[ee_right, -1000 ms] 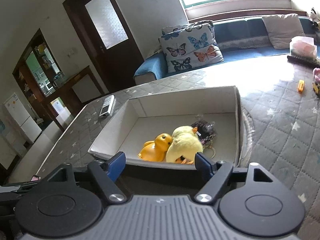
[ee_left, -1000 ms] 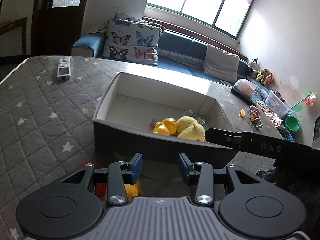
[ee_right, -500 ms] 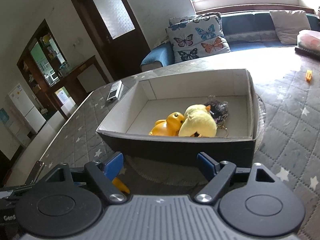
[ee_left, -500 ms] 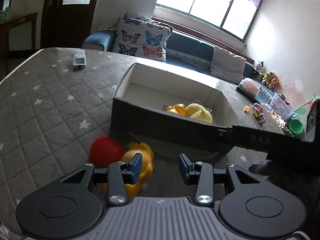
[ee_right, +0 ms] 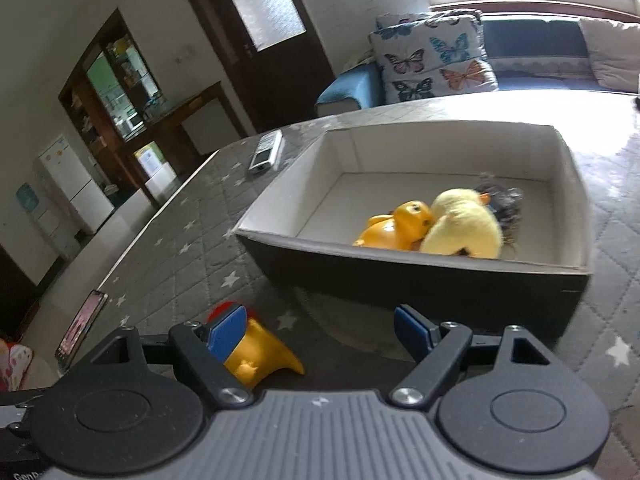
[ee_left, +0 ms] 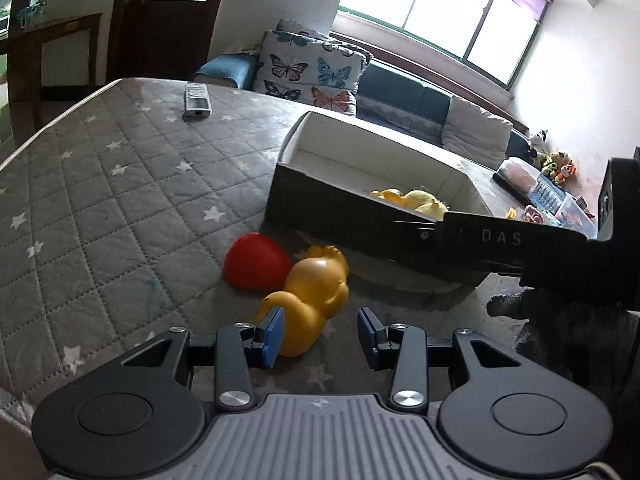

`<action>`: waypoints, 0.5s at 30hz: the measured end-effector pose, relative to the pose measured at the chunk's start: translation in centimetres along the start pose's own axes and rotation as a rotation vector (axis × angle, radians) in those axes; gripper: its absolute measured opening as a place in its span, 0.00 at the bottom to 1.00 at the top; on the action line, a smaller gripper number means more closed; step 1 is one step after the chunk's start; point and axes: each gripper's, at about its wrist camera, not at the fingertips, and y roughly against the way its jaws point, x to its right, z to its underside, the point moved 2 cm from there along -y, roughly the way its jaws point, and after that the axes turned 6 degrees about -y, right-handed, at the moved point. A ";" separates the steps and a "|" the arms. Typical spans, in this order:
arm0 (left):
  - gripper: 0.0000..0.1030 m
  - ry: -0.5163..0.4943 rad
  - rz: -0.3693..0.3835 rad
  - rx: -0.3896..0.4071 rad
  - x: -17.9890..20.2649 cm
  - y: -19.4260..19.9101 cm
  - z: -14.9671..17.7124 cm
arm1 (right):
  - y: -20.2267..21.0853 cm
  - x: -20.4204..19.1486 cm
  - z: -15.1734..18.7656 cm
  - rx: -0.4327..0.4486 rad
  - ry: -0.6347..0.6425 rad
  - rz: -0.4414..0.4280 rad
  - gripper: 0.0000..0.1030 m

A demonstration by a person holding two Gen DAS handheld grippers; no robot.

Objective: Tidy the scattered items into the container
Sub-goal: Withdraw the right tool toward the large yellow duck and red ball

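An orange toy duck (ee_left: 312, 296) is lying on the grey star-quilted bed (ee_left: 120, 200), touching a red ball (ee_left: 256, 262) on its left, just near of the open box (ee_right: 440, 280). The left tool (ee_left: 318, 336) is hovering with jaws apart, the duck's tail partly between them, ungripped. The right tool (ee_right: 320, 332) is standing wide open and empty. Inside the box are lying an orange duck (ee_right: 396, 228), a yellow plush (ee_right: 464, 228) and a dark tangle. A remote (ee_left: 196, 101) is resting far left; a butterfly cushion (ee_left: 312, 68) is sitting on the sofa beyond.

Left hand-held gripper (ee_left: 320, 336) and right hand-held gripper (ee_right: 320, 332) both point downward, jaws parted
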 end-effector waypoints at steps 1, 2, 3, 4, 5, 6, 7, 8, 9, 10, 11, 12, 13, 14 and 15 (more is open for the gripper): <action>0.41 0.001 -0.003 -0.002 -0.1 -0.1 0.1 | -0.2 -0.3 0.1 -0.007 0.008 -0.005 0.80; 0.41 0.002 -0.005 -0.005 -0.3 -0.1 0.1 | -0.5 -0.7 0.1 -0.015 0.016 -0.010 0.80; 0.41 0.006 -0.007 -0.008 -0.4 -0.2 0.2 | -0.6 -1.0 0.2 -0.021 0.023 -0.015 0.80; 0.41 0.011 -0.006 -0.010 -0.5 -0.3 0.2 | -0.8 -1.3 0.3 -0.028 0.030 -0.020 0.80; 0.41 0.014 -0.003 -0.012 -0.6 -0.3 0.3 | -1.0 -1.6 0.4 -0.035 0.037 -0.025 0.80; 0.41 0.015 0.002 -0.015 -0.7 -0.4 0.3 | -1.3 -1.8 0.5 -0.042 0.043 -0.030 0.80; 0.41 0.016 0.003 -0.020 -0.8 -0.6 0.4 | -1.5 -2.0 0.6 -0.049 0.050 -0.031 0.80; 0.41 0.016 0.001 -0.023 -0.8 -0.7 0.4 | -1.8 -2.3 0.6 -0.057 0.057 -0.033 0.80; 0.41 0.017 0.000 -0.027 -0.9 -0.9 0.5 | -2.0 -2.5 0.7 -0.064 0.063 -0.034 0.80; 0.41 0.021 -0.001 -0.030 -1.0 -1.0 0.5 | -2.3 -2.6 0.7 -0.069 0.067 -0.035 0.80; 0.41 0.024 -0.001 -0.033 -1.2 -1.1 0.6 | -2.5 -2.7 0.7 -0.075 0.071 -0.036 0.80; 0.41 0.029 -0.001 -0.036 -1.3 -1.2 0.6 | -2.8 -2.9 0.7 -0.081 0.075 -0.036 0.80; 0.41 0.031 -0.001 -0.037 -1.5 -1.3 0.6 | -3.3 -3.0 0.7 -0.091 0.077 -0.037 0.80; 0.41 0.033 0.000 -0.039 -1.6 -1.4 0.7 | -3.6 -3.1 0.8 -0.100 0.077 -0.037 0.81; 0.41 0.034 0.001 -0.042 -1.7 -1.5 0.7 | -3.9 -3.2 0.8 -0.107 0.078 -0.037 0.80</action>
